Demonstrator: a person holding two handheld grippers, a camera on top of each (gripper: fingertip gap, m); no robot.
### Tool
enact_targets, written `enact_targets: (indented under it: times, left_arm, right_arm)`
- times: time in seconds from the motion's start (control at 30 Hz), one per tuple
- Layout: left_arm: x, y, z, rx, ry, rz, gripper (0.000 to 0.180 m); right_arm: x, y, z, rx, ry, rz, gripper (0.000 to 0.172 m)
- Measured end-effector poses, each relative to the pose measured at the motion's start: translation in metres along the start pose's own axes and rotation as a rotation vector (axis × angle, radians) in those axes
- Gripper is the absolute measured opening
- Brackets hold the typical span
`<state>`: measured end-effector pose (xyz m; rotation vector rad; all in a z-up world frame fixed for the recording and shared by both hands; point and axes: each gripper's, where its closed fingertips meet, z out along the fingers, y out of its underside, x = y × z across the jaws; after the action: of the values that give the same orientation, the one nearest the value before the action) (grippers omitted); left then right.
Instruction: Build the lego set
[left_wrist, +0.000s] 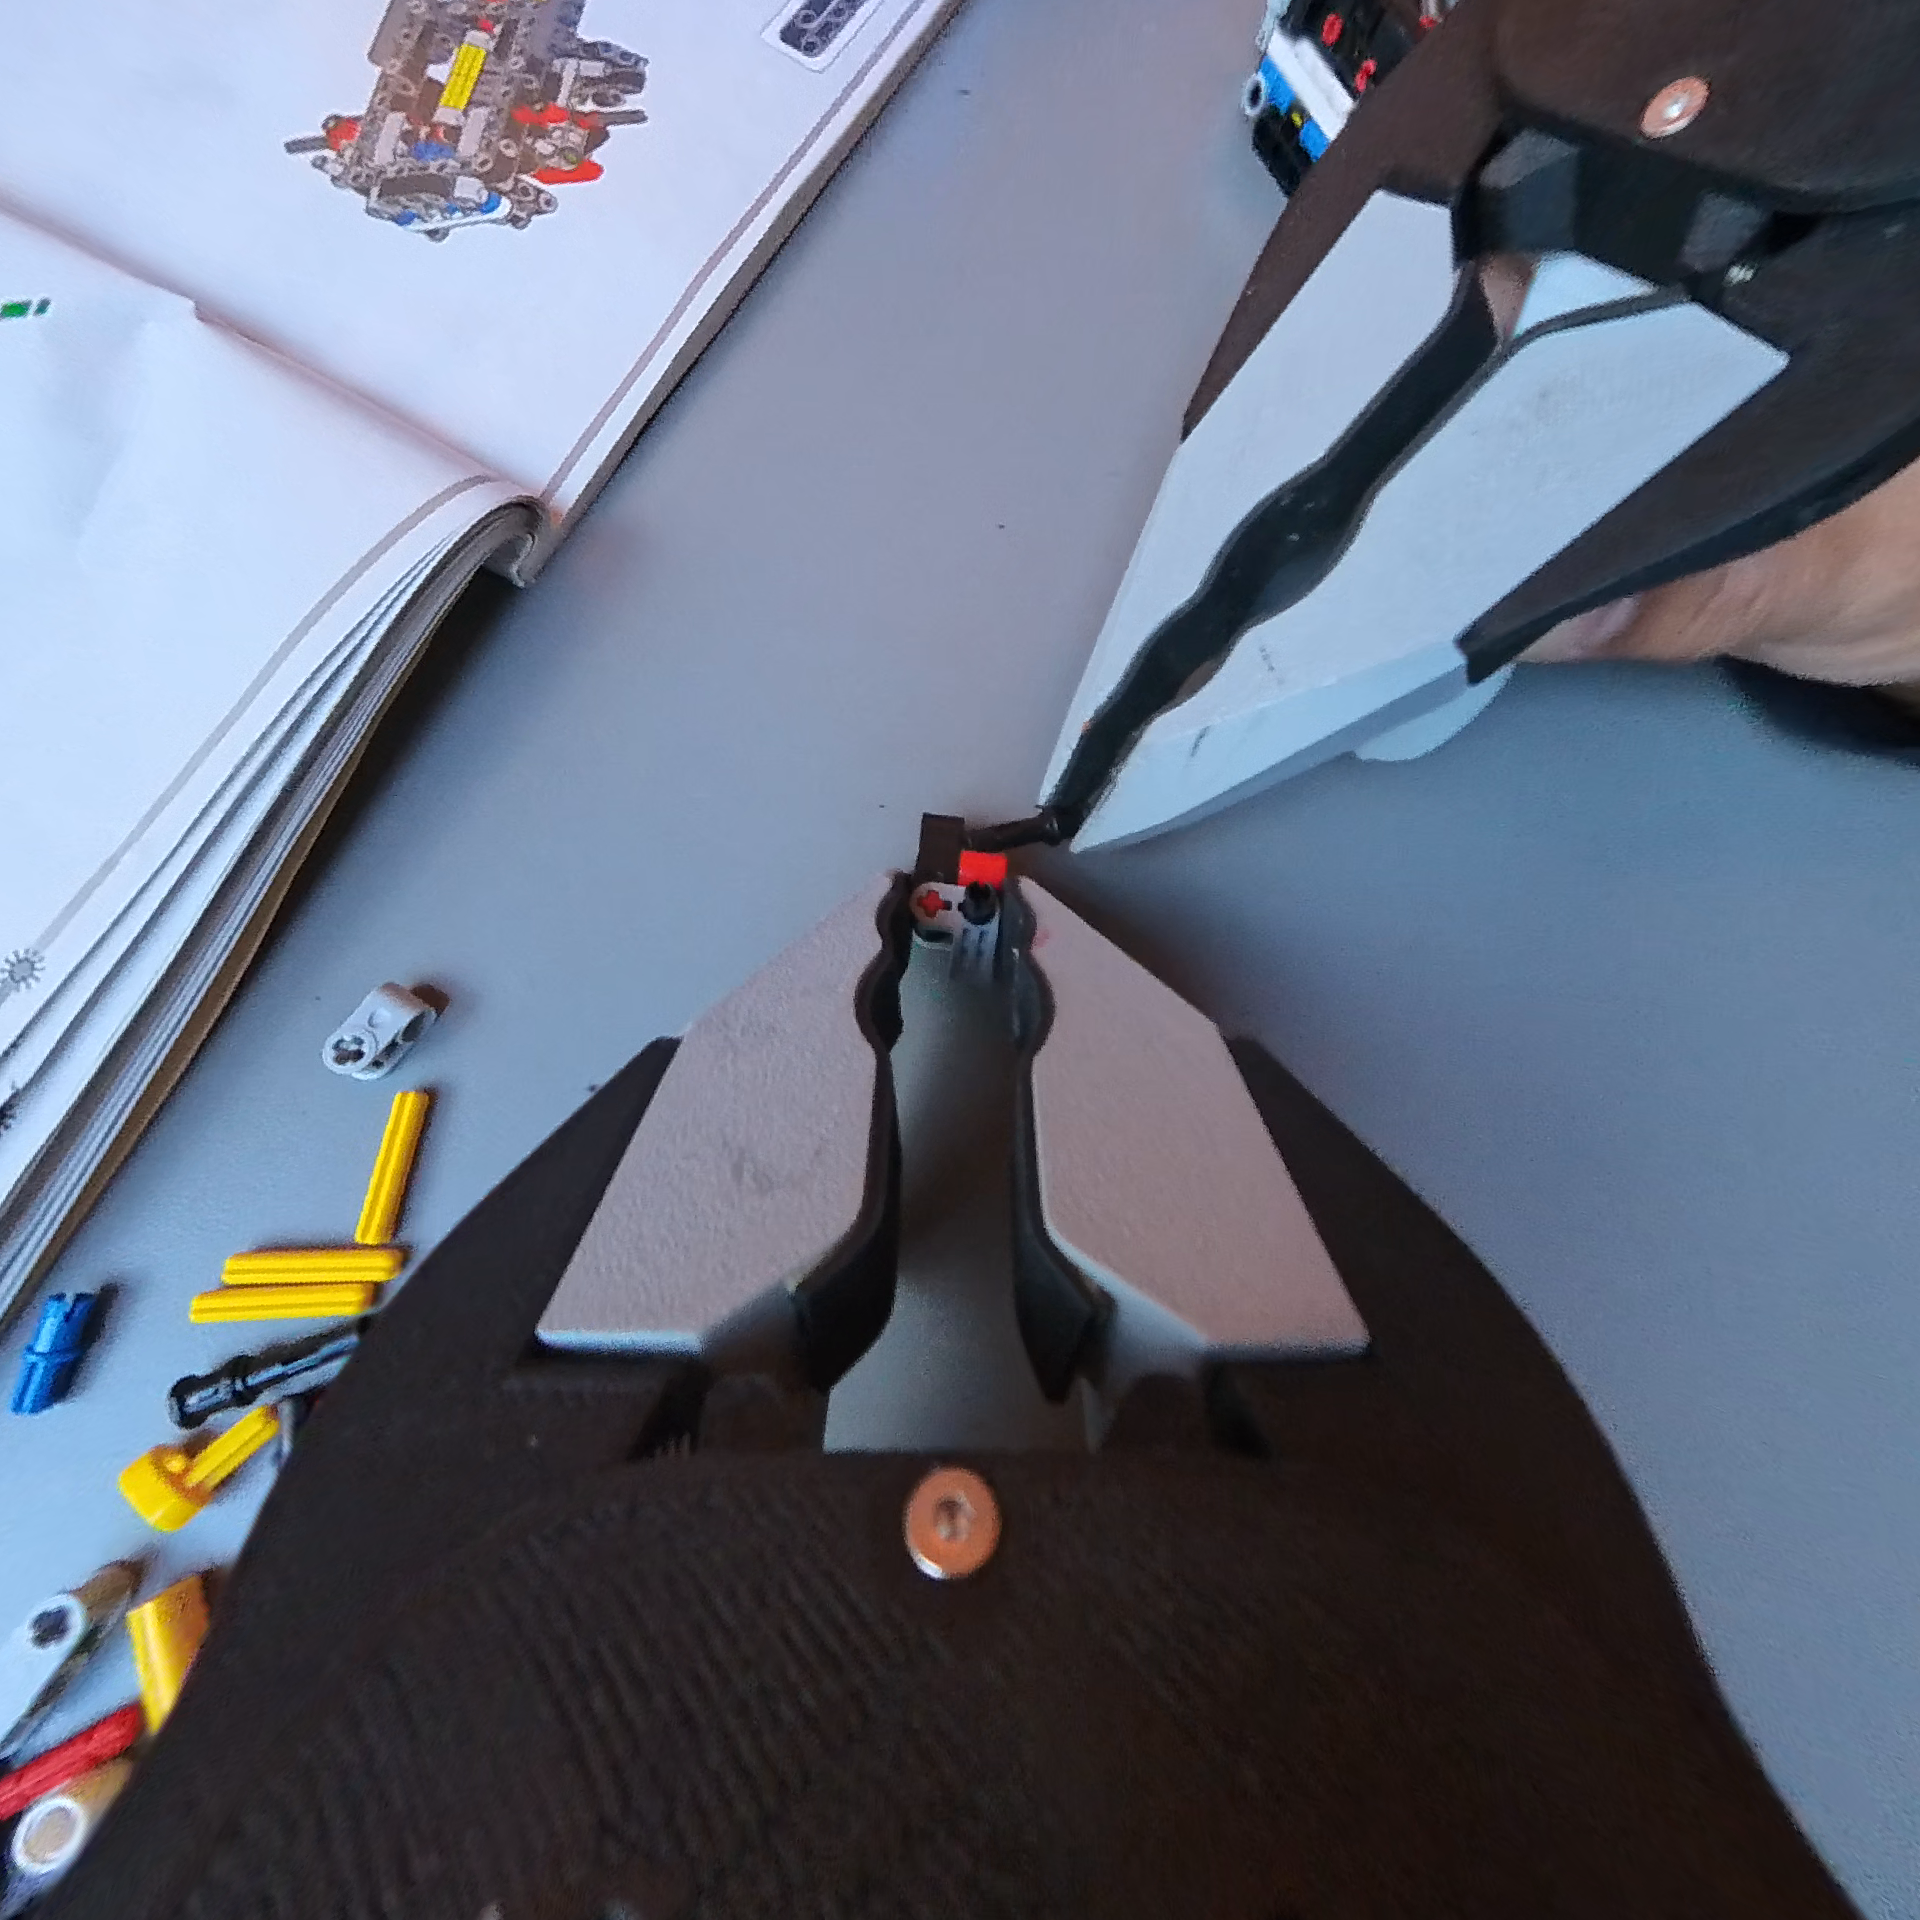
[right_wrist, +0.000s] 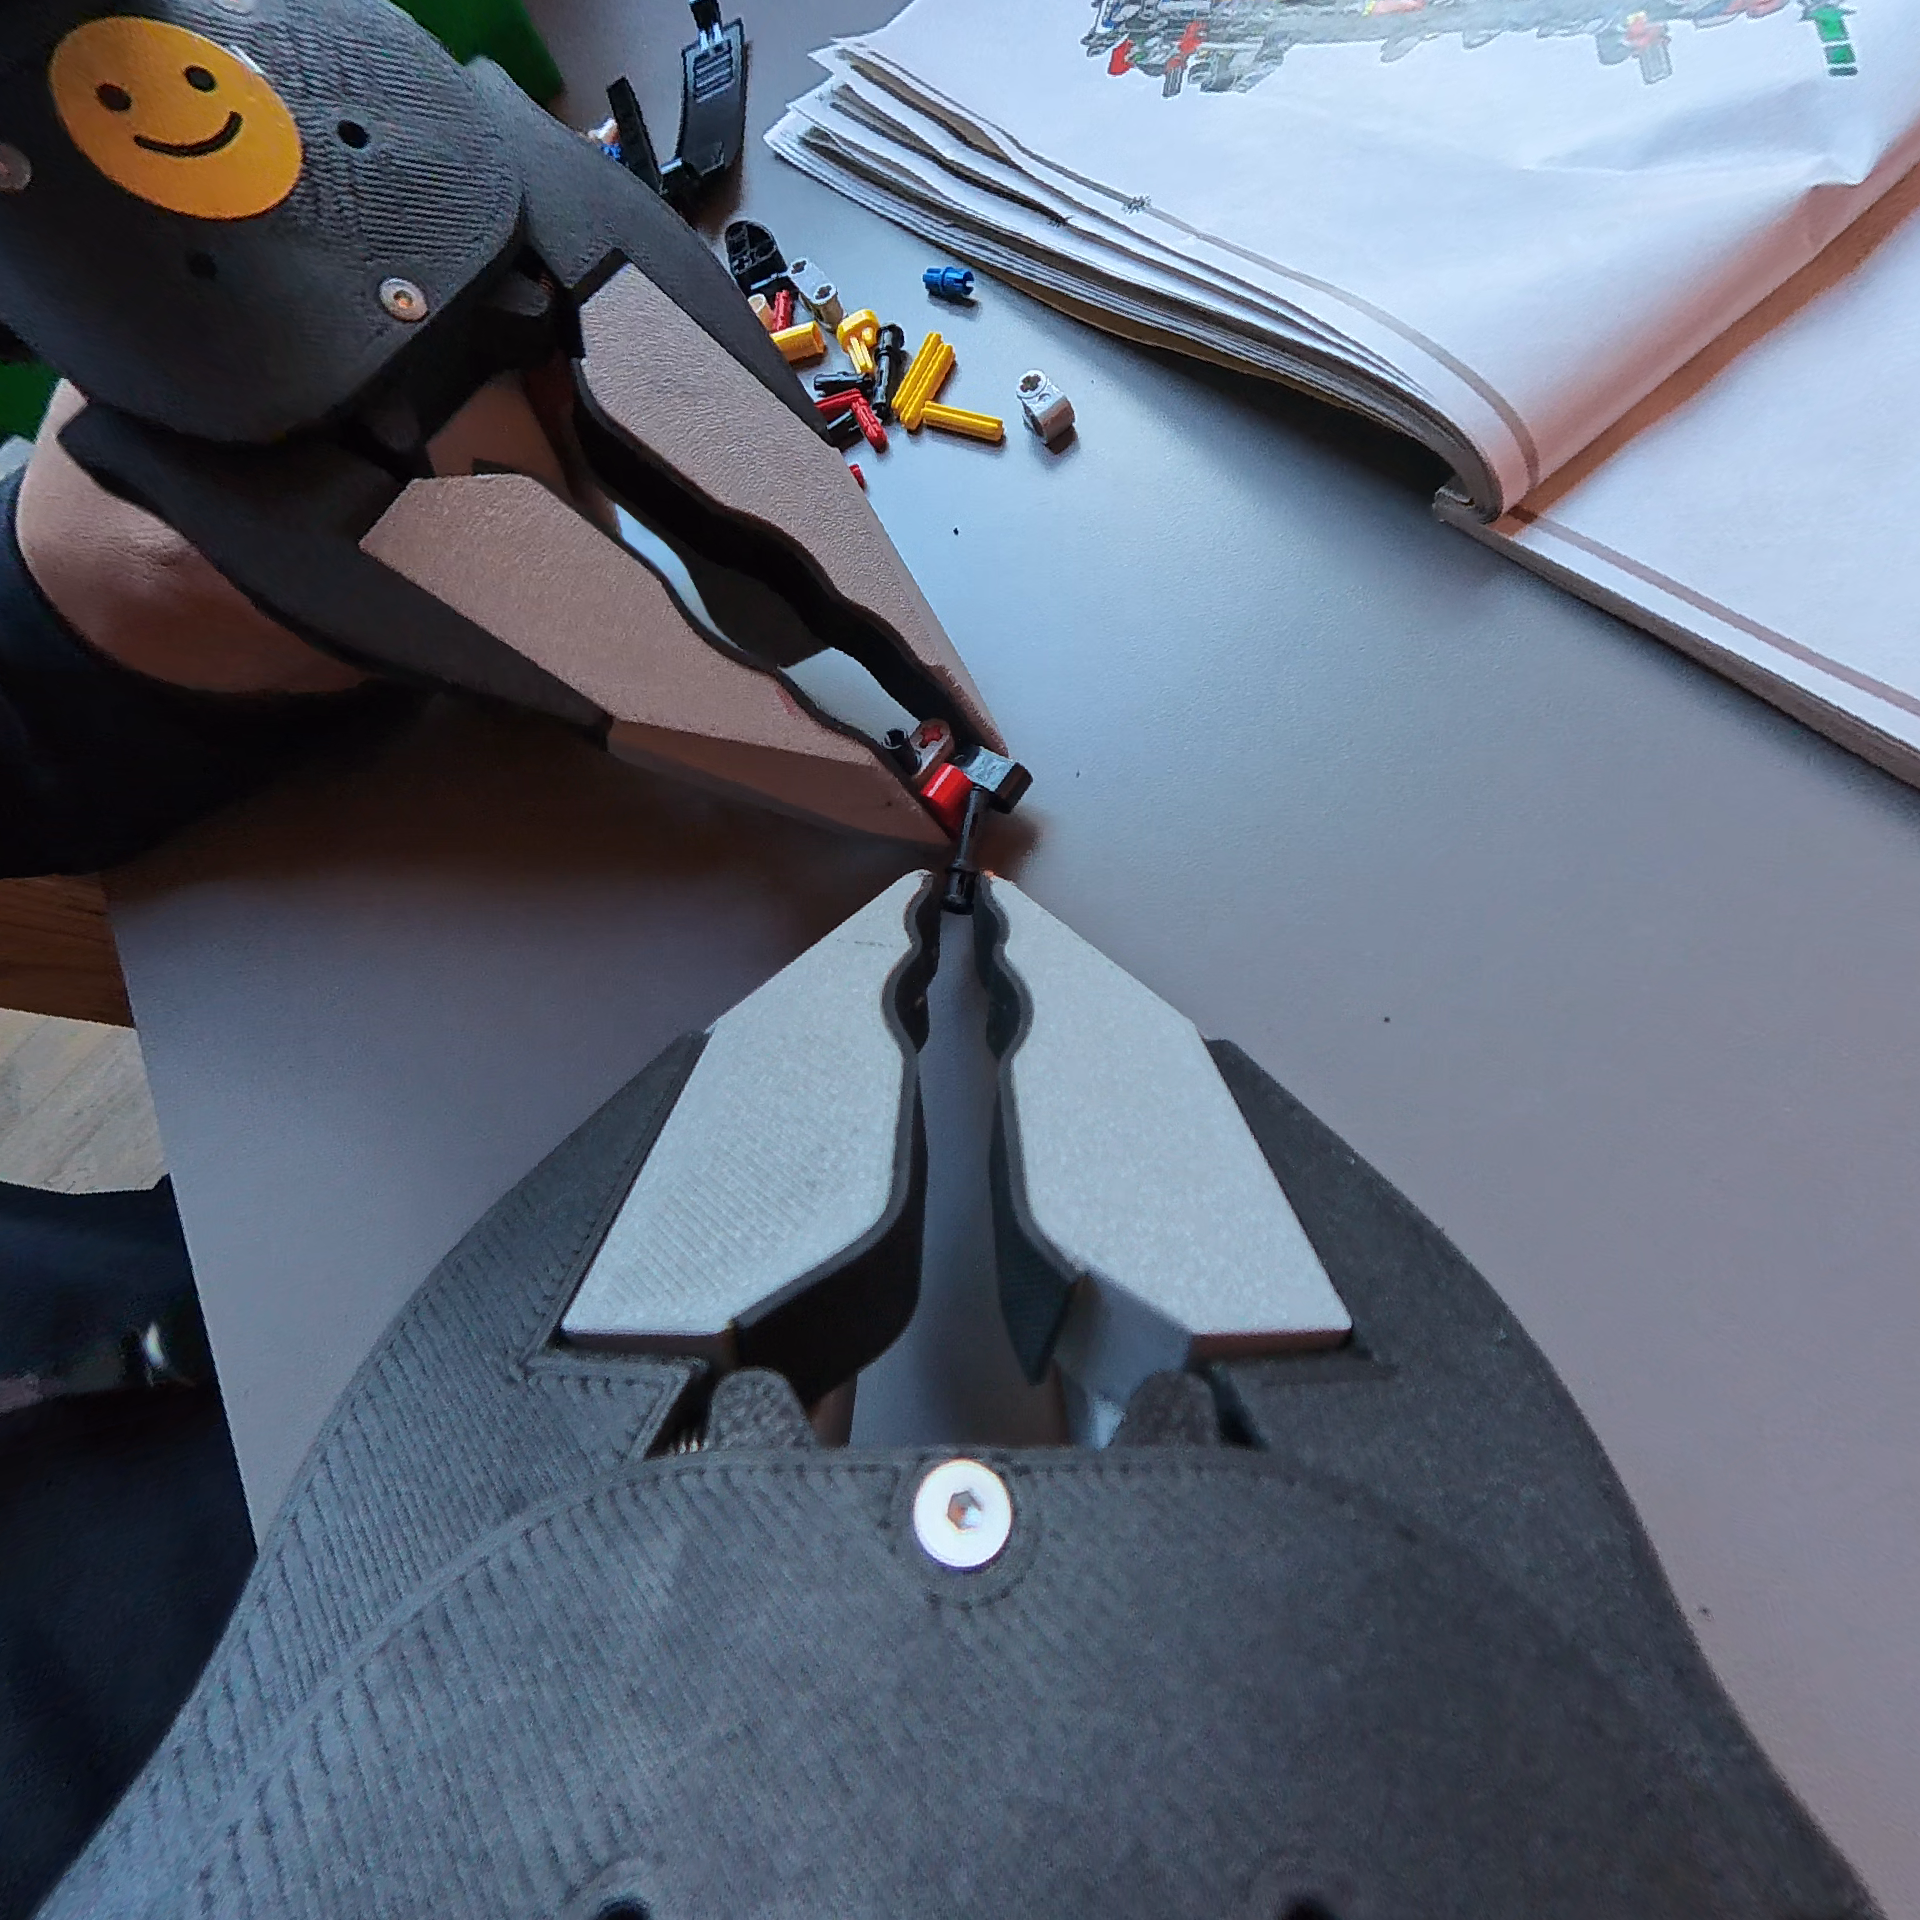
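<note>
The left claw (left_wrist: 961, 914) grips a small grey, red and black brick cluster (left_wrist: 961, 883) mid-worktop (left_wrist: 831, 623). The right claw (right_wrist: 958, 894) pinches a black pin (right_wrist: 966, 831) entering its far side; seating it likely needs a straight push.

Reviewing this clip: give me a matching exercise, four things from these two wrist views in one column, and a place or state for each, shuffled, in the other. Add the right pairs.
Things
1. small assembly with a red block
2. thin black pin
3. open instruction booklet
4. yellow rods

Places or states
A. lying loose on the grey table among scattered parts
B. clamped at the left gripper's tips
C. spread flat, pages up
D. pinched at one end by the right gripper, other end at the assembly

Pairs: 1-B, 2-D, 3-C, 4-A
</note>
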<state>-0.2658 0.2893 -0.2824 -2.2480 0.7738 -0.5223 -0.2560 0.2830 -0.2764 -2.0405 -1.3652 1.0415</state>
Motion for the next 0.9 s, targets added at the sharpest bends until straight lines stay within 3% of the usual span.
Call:
enact_targets:
  times: [0.2,0.37,0.67,0.83,0.9]
  left_arm:
    - [0.0,0.002,0.0,-0.017,-0.058,0.11,0.015]
    - [0.006,0.003,0.0,-0.017,-0.009,0.123,0.028]
    - [0.025,0.011,-0.012,-0.052,0.141,-0.024,0.024]
    - [0.016,0.005,-0.032,-0.012,0.161,-0.021,0.024]
    - [0.02,0.0,-0.038,0.011,0.223,-0.031,0.032]
  right_arm:
    - [-0.001,0.001,0.0,-0.005,-0.01,0.001,0.003]
    - [-0.003,0.0,-0.001,0.006,-0.047,0.028,0.003]
    - [-0.002,0.002,-0.001,-0.009,-0.082,0.066,0.003]
    - [-0.005,0.006,-0.002,-0.027,-0.096,0.048,0.003]
    - [-0.005,0.007,-0.005,-0.021,-0.108,0.058,0.003]
